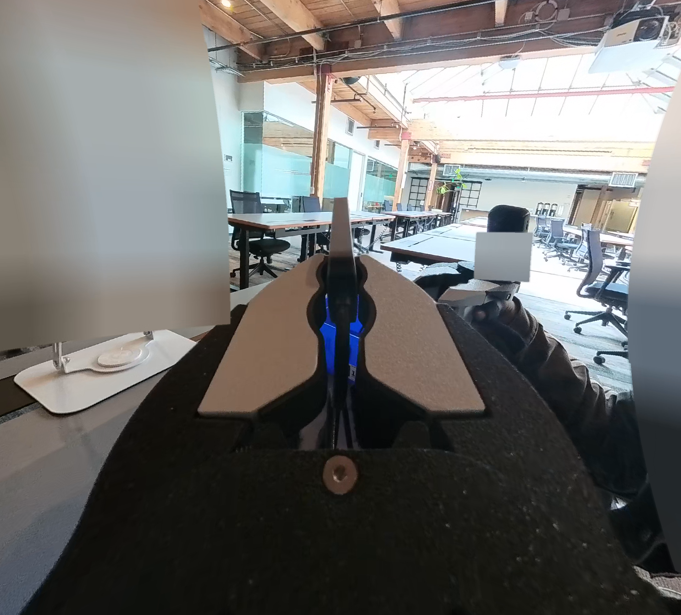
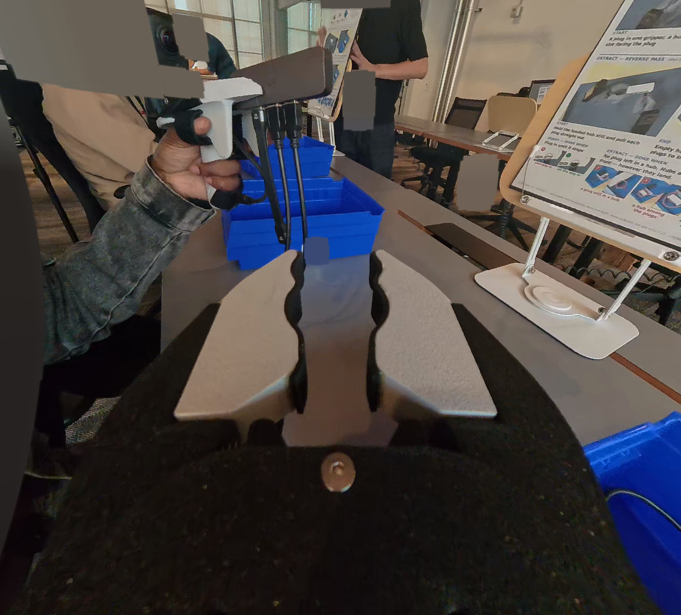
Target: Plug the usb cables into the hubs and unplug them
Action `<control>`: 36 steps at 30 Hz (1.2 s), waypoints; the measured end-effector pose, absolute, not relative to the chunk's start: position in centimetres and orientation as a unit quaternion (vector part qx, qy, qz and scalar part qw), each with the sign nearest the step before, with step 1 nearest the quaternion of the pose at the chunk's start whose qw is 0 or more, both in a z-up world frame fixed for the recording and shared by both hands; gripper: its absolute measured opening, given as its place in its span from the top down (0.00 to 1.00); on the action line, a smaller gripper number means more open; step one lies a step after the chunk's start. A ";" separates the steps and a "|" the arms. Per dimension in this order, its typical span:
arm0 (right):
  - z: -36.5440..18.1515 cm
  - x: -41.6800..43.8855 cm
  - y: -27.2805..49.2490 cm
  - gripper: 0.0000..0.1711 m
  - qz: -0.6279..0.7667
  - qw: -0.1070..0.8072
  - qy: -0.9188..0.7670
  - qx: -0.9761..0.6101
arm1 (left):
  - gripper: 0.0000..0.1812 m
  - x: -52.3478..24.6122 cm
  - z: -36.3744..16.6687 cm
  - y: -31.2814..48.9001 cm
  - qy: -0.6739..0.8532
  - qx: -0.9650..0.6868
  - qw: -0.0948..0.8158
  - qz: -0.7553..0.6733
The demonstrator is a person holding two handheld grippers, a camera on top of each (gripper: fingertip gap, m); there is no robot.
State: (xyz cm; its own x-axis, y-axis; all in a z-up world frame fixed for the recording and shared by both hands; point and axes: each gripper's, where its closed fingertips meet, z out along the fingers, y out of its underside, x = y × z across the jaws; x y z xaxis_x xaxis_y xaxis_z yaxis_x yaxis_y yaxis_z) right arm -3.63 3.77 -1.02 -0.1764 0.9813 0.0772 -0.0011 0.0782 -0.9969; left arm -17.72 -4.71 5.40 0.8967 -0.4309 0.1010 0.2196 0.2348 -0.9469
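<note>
In the left wrist view my left gripper (image 1: 341, 261) is shut on a thin grey hub (image 1: 341, 228), which I see edge-on as it sticks up between the fingers. In the right wrist view the left gripper (image 2: 236, 88) holds that dark grey hub (image 2: 291, 77) level in the air at upper left. Three black cables (image 2: 280, 173) are plugged into the hub's underside and hang down toward a blue bin. My right gripper (image 2: 335, 265) is open and empty, low over the grey table (image 2: 423, 265) and just below the hanging cables. It also shows in the left wrist view (image 1: 479, 293), held by a hand.
Blue bins (image 2: 324, 217) stand on the table behind the cables, and another blue bin (image 2: 645, 486) is at lower right. An instruction board on a white stand (image 2: 552, 302) is at the right. A person (image 2: 390, 55) stands behind the table. Desks and office chairs (image 1: 258, 247) fill the room.
</note>
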 end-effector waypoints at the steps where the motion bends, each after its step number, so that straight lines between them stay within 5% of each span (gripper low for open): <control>1: -1.1 -3.6 3.8 0.80 0.519 0.471 -0.564 -0.436 | 0.93 -17.7 5.4 -4.7 0.092 -0.582 0.781 -0.207; 36: -2.4 -4.0 3.2 0.78 0.487 0.461 -0.599 -0.436 | 0.94 -16.6 5.4 -4.5 0.113 -0.586 0.781 -0.185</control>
State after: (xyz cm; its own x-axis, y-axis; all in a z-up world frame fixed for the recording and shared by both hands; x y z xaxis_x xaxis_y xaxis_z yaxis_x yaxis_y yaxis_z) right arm -4.05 3.24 -2.37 -0.1933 0.9728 0.1274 0.0734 0.1438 -0.9869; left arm -16.58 -4.51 5.38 0.9057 -0.4220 0.0401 0.1561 0.2442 -0.9571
